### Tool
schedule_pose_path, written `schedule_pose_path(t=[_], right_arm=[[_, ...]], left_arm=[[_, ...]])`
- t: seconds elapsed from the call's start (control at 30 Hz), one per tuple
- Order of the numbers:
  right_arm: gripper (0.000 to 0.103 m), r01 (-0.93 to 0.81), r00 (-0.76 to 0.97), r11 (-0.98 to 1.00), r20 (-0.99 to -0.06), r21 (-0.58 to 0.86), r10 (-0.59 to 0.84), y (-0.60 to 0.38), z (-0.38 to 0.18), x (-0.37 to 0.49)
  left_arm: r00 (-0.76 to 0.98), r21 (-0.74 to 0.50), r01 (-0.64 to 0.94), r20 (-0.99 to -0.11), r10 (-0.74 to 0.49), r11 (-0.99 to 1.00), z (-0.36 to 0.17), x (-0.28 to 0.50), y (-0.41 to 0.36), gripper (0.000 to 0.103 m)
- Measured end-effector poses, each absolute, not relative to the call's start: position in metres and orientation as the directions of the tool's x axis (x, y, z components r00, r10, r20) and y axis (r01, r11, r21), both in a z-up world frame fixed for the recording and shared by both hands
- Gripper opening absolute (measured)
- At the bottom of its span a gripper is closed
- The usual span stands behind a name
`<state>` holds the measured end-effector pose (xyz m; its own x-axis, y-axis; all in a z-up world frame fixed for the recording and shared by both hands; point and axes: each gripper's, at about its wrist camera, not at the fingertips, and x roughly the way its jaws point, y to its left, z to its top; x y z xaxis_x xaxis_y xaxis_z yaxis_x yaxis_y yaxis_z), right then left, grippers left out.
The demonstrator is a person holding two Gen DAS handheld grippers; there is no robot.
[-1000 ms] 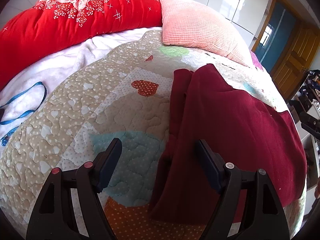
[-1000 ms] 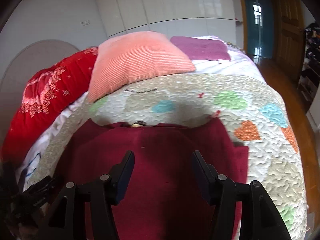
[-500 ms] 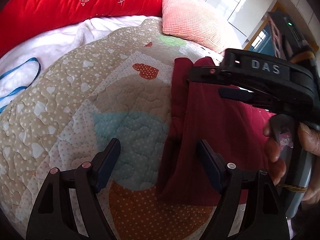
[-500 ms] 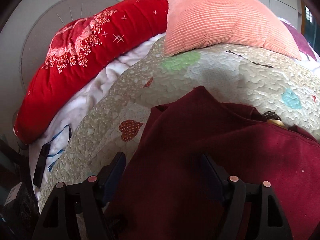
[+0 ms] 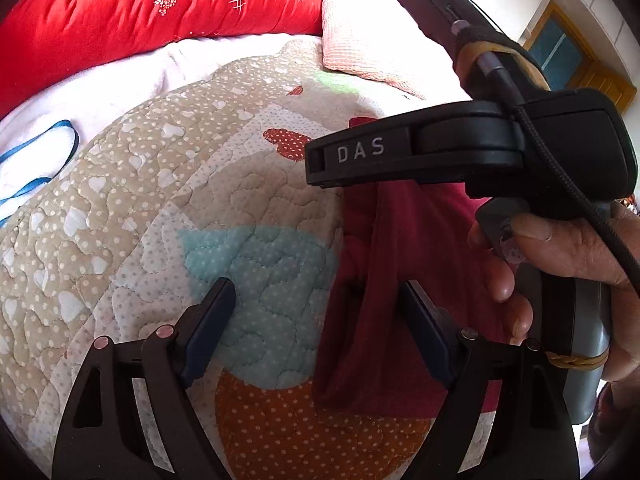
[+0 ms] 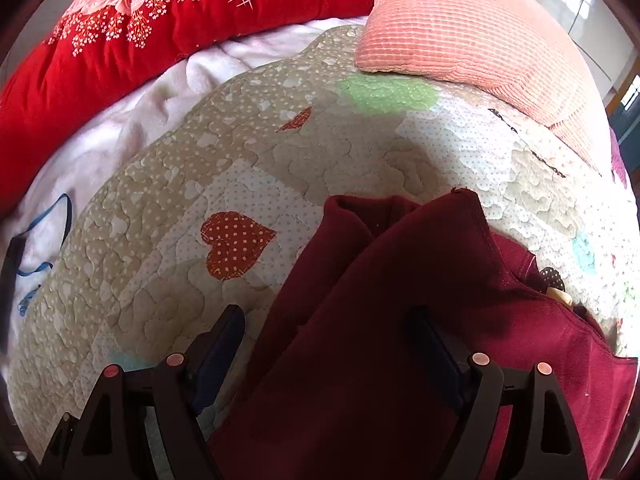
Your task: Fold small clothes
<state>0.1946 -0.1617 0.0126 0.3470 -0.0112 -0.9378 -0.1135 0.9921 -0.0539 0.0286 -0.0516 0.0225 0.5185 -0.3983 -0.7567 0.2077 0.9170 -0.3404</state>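
Observation:
A dark red garment [image 5: 384, 288] lies partly folded on a patchwork quilt [image 5: 168, 208]; its left edge is doubled over. My left gripper [image 5: 318, 304] is open and hovers just above the garment's near left edge, with the right finger over the cloth. In the right wrist view the same garment [image 6: 392, 320] fills the lower right. My right gripper [image 6: 326, 340] is open above its folded left edge and holds nothing. The right tool body [image 5: 472, 148], held by a hand, crosses the left wrist view above the garment.
A red floral bolster [image 6: 160, 28] and a salmon ribbed pillow [image 6: 472, 36] lie at the head of the bed. A white blanket [image 5: 100, 92] with a blue strap [image 5: 40, 160] lies left of the quilt. A doorway [image 5: 568, 52] is at far right.
My right gripper swung left across the garment to its left edge and now crosses the left wrist view. My left gripper crept slightly forward. Both stayed open.

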Motion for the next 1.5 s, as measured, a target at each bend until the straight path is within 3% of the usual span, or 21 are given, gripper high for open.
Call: schedule_pose_path(t=[0.1, 0.3, 0.43, 0.53, 0.73, 0.87, 0.97, 1.23, 1.5], right_arm=[[0.081, -0.110, 0.354, 0.991, -0.934, -0.081, -0.037, -0.161, 0.013, 0.193], [0.052, -0.148, 0.408, 0.980, -0.911, -0.134, -0.063, -0.162, 0.018, 0.178], [0.034, -0.156, 0.440, 0.985, -0.898, -0.069, 0.007, -0.172, 0.028, 0.169], [0.027, -0.154, 0.460, 0.988, -0.883, 0.029, 0.097, -0.185, 0.037, 0.164], [0.021, -0.110, 0.506, 0.955, -0.812, 0.275, 0.292, -0.226, 0.056, 0.148], [0.019, -0.100, 0.546, 0.930, -0.761, 0.354, 0.349, -0.249, 0.070, 0.132], [0.018, -0.104, 0.585, 0.920, -0.725, 0.379, 0.364, -0.271, 0.088, 0.111], [0.017, -0.068, 0.661, 0.928, -0.680, 0.366, 0.316, -0.353, 0.131, 0.042], [0.017, 0.162, 0.658, 0.902, -0.725, 0.400, 0.203, -0.452, 0.089, 0.000]], left_arm=[[0.519, -0.341, 0.207, -0.757, -0.398, 0.917, 0.023, 0.028, -0.052, 0.085], [0.520, -0.336, 0.207, -0.757, -0.394, 0.919, 0.022, 0.030, -0.052, 0.086], [0.526, -0.324, 0.209, -0.758, -0.385, 0.923, 0.022, 0.034, -0.056, 0.088], [0.529, -0.325, 0.216, -0.754, -0.390, 0.921, 0.022, 0.037, -0.057, 0.089], [0.545, -0.351, 0.264, -0.714, -0.439, 0.898, 0.028, 0.041, -0.065, 0.088], [0.487, -0.436, 0.366, -0.664, -0.568, 0.822, 0.041, 0.039, -0.083, 0.044], [0.496, -0.417, 0.434, -0.629, -0.598, 0.799, 0.060, 0.026, -0.104, 0.032], [0.406, -0.396, 0.606, -0.592, -0.696, 0.690, 0.101, -0.028, -0.191, 0.028], [0.301, -0.334, 0.690, -0.675, -0.674, 0.642, 0.080, -0.049, -0.292, 0.028]])
